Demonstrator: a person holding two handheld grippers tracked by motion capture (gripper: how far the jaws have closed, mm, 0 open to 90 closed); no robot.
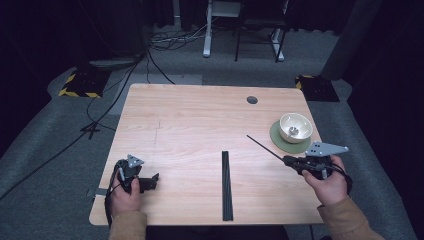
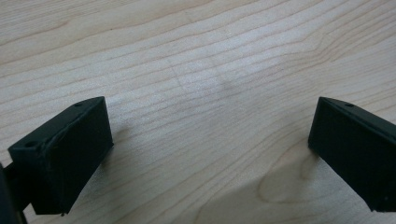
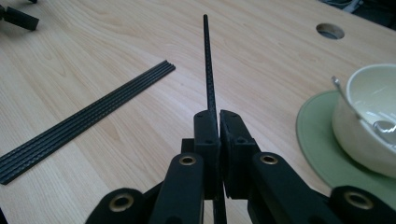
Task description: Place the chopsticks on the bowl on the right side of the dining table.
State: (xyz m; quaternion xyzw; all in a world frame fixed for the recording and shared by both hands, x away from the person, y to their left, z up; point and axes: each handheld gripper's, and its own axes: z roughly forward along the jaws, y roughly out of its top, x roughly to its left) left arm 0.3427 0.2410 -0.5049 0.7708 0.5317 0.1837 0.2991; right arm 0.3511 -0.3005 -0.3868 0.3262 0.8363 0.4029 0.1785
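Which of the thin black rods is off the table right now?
The single rod clamped in the right gripper, pointing out over the table; the other rods lie bundled flat.

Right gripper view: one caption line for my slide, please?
Right gripper shut on thin black rod above wooden table.

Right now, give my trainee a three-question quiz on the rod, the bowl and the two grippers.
1. True or false: the right gripper is shut on a thin black rod.
2. What lies under the bowl? A) a green mat B) a book C) bare table
3. Fill in: the left gripper has its jaws ____ over bare wood.

Key:
1. True; the rod sticks out from between the closed jaws.
2. A, the green mat; a spoon sits in the bowl.
3. Open, with nothing between them.
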